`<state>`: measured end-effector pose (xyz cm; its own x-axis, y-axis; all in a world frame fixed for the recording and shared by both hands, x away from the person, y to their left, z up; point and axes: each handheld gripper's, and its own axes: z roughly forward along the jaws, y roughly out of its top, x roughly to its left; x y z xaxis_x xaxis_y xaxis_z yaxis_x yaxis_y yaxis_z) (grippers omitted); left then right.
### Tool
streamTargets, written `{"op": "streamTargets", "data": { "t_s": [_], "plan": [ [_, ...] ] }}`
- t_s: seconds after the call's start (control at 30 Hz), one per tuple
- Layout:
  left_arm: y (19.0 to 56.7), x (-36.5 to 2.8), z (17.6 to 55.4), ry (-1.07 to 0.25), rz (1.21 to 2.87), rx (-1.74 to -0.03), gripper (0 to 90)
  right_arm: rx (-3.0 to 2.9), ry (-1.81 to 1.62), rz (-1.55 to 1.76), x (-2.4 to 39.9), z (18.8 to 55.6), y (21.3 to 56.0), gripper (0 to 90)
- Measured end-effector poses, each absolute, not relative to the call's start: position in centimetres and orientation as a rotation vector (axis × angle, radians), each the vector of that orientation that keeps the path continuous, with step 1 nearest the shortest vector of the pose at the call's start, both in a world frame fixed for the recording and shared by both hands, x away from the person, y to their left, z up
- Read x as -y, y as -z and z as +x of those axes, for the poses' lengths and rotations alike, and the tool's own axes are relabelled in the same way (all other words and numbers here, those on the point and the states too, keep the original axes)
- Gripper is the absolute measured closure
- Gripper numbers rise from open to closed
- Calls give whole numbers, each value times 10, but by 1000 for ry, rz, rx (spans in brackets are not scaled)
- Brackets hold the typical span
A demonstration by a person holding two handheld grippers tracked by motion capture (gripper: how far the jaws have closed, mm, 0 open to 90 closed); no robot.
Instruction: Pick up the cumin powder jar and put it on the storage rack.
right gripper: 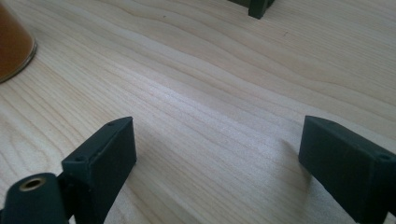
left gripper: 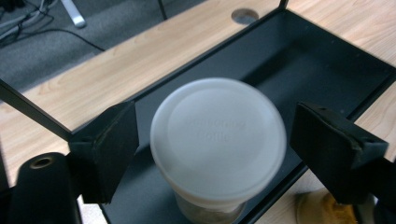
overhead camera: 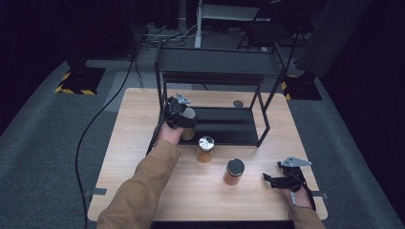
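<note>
Light pools on the bench [overhead camera: 143,119], the floor around it dim; the white lid [left gripper: 218,137] blurs close-up.

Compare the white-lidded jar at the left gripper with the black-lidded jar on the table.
The white-lidded jar stands on the black rack's lower shelf, between the left gripper's open jaws; the black-lidded jar stands on the bare wooden table, away from both grippers. Their lids differ: white against black. Both stand upright.

Other things on the wooden table [overhead camera: 143,124]

A silver-lidded jar [overhead camera: 206,149] and a black-lidded jar [overhead camera: 234,172] stand near the middle, just before the black rack [overhead camera: 217,67].
</note>
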<state>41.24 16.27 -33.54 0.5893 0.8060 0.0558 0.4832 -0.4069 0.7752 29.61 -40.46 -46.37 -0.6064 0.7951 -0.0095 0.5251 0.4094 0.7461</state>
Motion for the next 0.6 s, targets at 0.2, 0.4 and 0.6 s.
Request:
{"op": "streamTargets", "data": {
  "t_s": [0.2,0.4,0.6],
  "plan": [
    [328,-171,404,-534,2062,-1020,117,-2318,-1030,1125,406,299,464,100],
    [319,-181,383,-533,2071,-979,125,-2322,-1032,1121,406,300,464,100],
    [310,-186,366,-546,2077,-953,134,-2323,-1033,1118,407,300,464,100]
  ]
}}
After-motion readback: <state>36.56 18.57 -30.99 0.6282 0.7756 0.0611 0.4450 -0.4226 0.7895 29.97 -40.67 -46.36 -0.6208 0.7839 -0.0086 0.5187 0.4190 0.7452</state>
